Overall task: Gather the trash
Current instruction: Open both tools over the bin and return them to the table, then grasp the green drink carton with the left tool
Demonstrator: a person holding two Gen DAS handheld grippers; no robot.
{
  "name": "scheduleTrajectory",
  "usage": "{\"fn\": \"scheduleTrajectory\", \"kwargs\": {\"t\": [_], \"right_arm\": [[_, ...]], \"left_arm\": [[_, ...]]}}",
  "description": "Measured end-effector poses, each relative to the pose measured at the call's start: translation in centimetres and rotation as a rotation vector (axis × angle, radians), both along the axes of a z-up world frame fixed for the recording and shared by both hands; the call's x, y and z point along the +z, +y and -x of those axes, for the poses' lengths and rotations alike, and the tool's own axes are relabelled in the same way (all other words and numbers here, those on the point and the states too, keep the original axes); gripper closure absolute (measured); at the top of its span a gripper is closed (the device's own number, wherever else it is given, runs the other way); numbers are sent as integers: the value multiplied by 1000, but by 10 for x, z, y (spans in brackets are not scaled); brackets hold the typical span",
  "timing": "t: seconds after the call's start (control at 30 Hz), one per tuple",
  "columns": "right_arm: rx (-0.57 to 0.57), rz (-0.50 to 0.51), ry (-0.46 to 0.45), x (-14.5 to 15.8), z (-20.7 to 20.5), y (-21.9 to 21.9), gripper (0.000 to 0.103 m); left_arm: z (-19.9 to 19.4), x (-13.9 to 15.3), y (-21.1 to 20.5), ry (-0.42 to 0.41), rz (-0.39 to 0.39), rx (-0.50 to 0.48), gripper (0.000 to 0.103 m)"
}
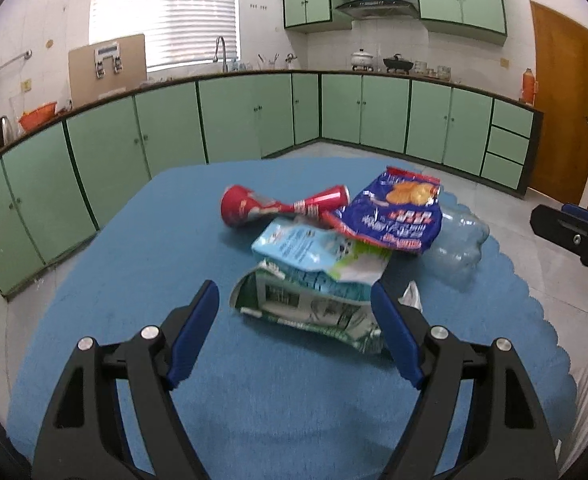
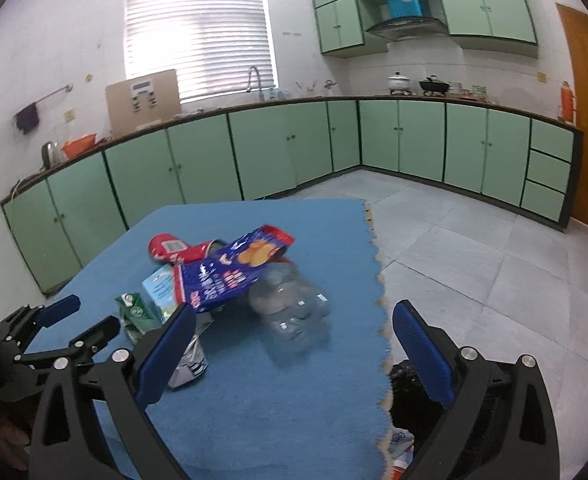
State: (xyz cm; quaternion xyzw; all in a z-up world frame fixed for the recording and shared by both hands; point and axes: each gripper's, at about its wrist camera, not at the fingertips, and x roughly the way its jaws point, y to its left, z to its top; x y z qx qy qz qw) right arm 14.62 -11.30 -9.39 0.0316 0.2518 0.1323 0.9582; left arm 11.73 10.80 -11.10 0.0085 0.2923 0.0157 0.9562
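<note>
A heap of trash lies on the blue-covered table [image 1: 126, 280]: a crushed red can [image 1: 282, 206], a dark blue biscuit wrapper [image 1: 394, 216], a light blue carton [image 1: 302, 250], a green-and-white carton [image 1: 310, 308] and a clear plastic bottle [image 1: 458, 248]. My left gripper [image 1: 294, 288] is open just short of the green-and-white carton, its pads not pressing on it. In the right wrist view my right gripper [image 2: 294, 310] stands wide open in front of the clear bottle [image 2: 294, 312], which lies on its side near the table's scalloped edge. Neither gripper holds anything.
A black bag [image 2: 408, 396] with some litter in it hangs below the table's right edge. Green kitchen cabinets [image 1: 234, 120] run along the far walls and a wooden door [image 1: 562, 100] is at the right. Grey tiled floor [image 2: 494, 260] lies right of the table.
</note>
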Motion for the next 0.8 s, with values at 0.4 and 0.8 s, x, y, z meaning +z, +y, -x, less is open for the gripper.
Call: {"fn": "scheduleTrajectory", "kwargs": {"t": [0.4, 0.8], "right_arm": [[-6, 32, 1, -7, -1, -4, 8], [-57, 10, -4, -10, 2, -33, 8]], "left_arm": [[-9, -11, -19, 20, 109, -4, 27], [-17, -34, -70, 87, 71, -24, 71]]}}
